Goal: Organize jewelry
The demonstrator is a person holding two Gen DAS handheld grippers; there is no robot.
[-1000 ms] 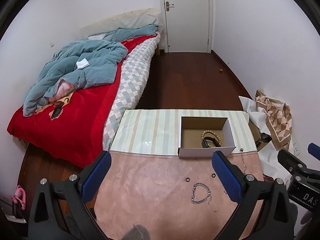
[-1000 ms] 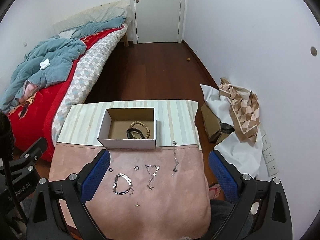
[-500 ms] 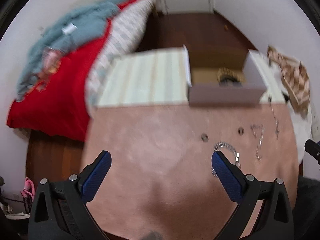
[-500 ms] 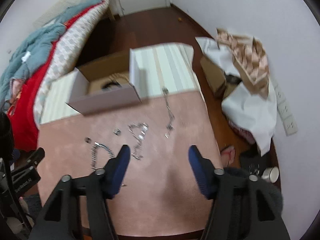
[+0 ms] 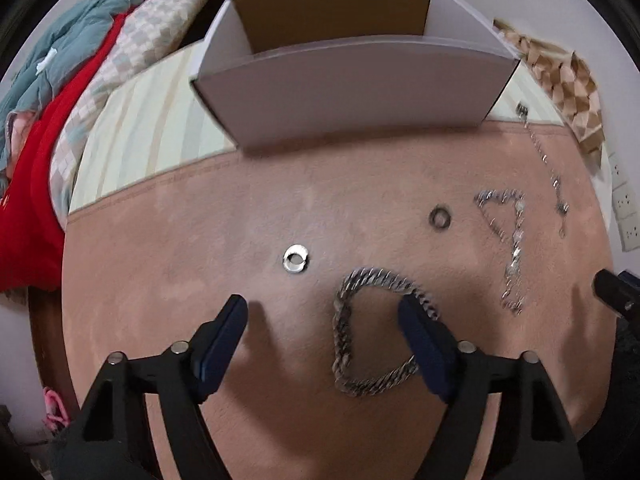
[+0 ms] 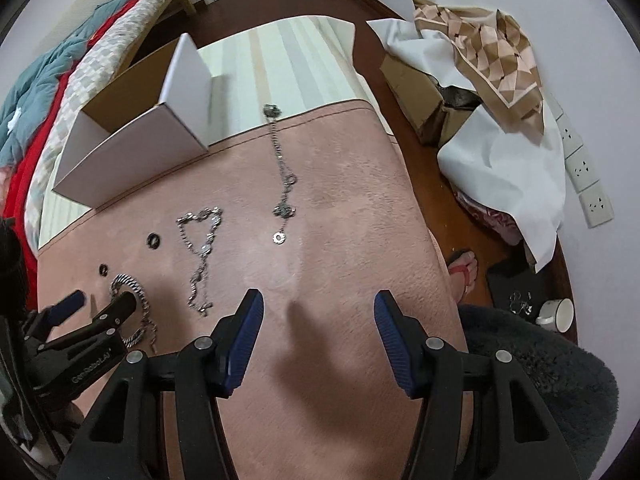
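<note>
A thick silver chain bracelet lies on the pink cloth. My left gripper is open low over it, its right finger on the chain's right side. A silver ring and a dark ring lie beyond, then a thin looped chain and a long thin chain. The white cardboard box stands behind. My right gripper is open and empty over bare cloth, right of the looped chain and below the long chain. The left gripper shows there too.
The bed with red cover lies left. Cardboard, white sheets and checked cloth lie on the floor at the right, with a slipper and a cup. The table's right edge runs by the long chain.
Both grippers have dropped down and forward to the pink cloth. The left one now straddles the thick bracelet. The right gripper's jaws have narrowed somewhat.
</note>
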